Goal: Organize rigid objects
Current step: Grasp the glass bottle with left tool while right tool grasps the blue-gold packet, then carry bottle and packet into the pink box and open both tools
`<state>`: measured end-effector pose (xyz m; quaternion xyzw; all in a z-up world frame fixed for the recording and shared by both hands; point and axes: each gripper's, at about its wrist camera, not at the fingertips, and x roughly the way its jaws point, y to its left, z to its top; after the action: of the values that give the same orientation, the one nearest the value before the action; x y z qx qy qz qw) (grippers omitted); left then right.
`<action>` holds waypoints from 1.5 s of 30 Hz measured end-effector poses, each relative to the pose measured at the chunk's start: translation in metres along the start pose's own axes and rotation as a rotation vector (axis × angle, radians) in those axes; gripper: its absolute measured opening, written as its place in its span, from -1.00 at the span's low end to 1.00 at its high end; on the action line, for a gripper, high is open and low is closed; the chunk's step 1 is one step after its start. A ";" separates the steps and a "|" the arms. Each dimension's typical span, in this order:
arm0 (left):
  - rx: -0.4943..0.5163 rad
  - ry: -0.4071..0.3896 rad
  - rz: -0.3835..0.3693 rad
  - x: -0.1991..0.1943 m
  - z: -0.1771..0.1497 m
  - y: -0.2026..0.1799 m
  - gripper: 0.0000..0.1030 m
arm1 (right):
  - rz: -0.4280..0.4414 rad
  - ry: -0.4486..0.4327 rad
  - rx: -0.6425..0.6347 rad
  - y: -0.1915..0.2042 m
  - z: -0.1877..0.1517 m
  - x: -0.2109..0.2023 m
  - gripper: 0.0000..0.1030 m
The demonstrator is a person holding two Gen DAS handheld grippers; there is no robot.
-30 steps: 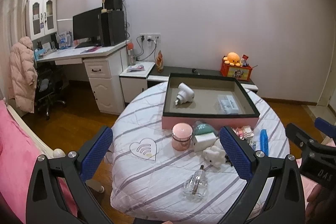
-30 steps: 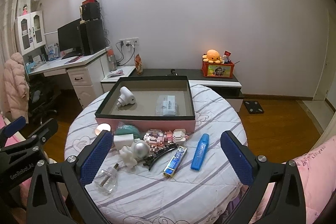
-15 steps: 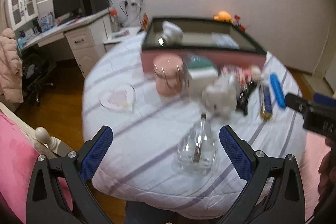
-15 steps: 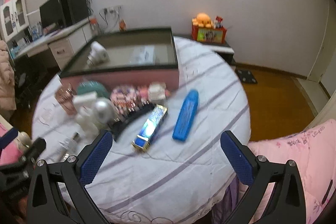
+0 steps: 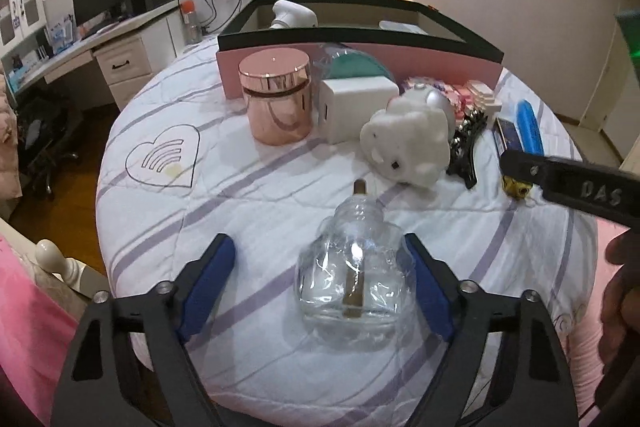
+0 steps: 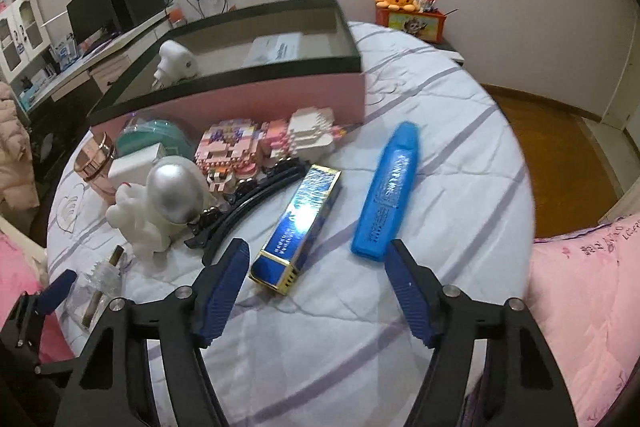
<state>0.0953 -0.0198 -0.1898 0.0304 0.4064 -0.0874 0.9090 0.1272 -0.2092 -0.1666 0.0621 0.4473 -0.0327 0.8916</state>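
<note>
My left gripper (image 5: 320, 267) is open, its fingers on either side of a clear glass bottle (image 5: 354, 273) lying on the round table (image 5: 248, 195); the right pad looks close to or touching the glass. My right gripper (image 6: 316, 267) is open just above the table, with the near ends of a shiny blue box (image 6: 300, 223) and a blue case (image 6: 390, 193) between its fingers. A pink box with a dark rim (image 5: 360, 37) stands at the back and holds a white plug (image 6: 174, 61) and a packet (image 6: 274, 47).
Before the box lie a rose-gold jar (image 5: 278, 95), a white cube (image 5: 356, 105), a teal disc (image 5: 356, 65), a white astronaut figure (image 6: 160, 211), a black hair clip (image 6: 244, 205) and a pink brick model (image 6: 236, 151). A desk (image 5: 92, 47) stands at the far left. Pink bedding (image 6: 580, 307) borders the table.
Both grippers have come down and forward to the table. The left one now straddles the glass bottle; the right one has closed in on the blue box and blue case.
</note>
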 end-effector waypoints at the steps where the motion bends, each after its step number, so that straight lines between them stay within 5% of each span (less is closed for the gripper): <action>1: -0.001 -0.001 -0.004 0.001 0.002 0.000 0.46 | 0.007 0.003 0.006 0.000 0.001 0.003 0.32; 5: 0.010 0.002 -0.012 0.005 0.009 -0.001 0.04 | 0.002 0.007 0.015 0.002 0.003 0.014 0.18; 9: -0.014 0.000 -0.026 0.004 0.012 0.002 -0.02 | -0.024 -0.003 -0.004 0.004 0.005 0.017 0.04; 12: -0.029 -0.001 -0.034 0.001 0.012 0.005 -0.02 | -0.004 -0.008 -0.008 0.003 0.005 0.013 -0.52; 29: -0.032 -0.063 -0.014 -0.031 0.042 0.013 -0.02 | 0.099 -0.092 -0.035 0.015 0.019 -0.033 -0.60; 38: -0.032 -0.187 -0.004 -0.044 0.133 0.021 -0.02 | 0.161 -0.184 -0.112 0.036 0.089 -0.056 -0.60; 45: -0.050 -0.190 -0.004 -0.007 0.204 0.028 -0.02 | 0.173 -0.177 -0.138 0.047 0.153 -0.025 -0.60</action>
<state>0.2452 -0.0168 -0.0488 -0.0013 0.3202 -0.0817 0.9438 0.2391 -0.1844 -0.0520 0.0357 0.3612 0.0699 0.9292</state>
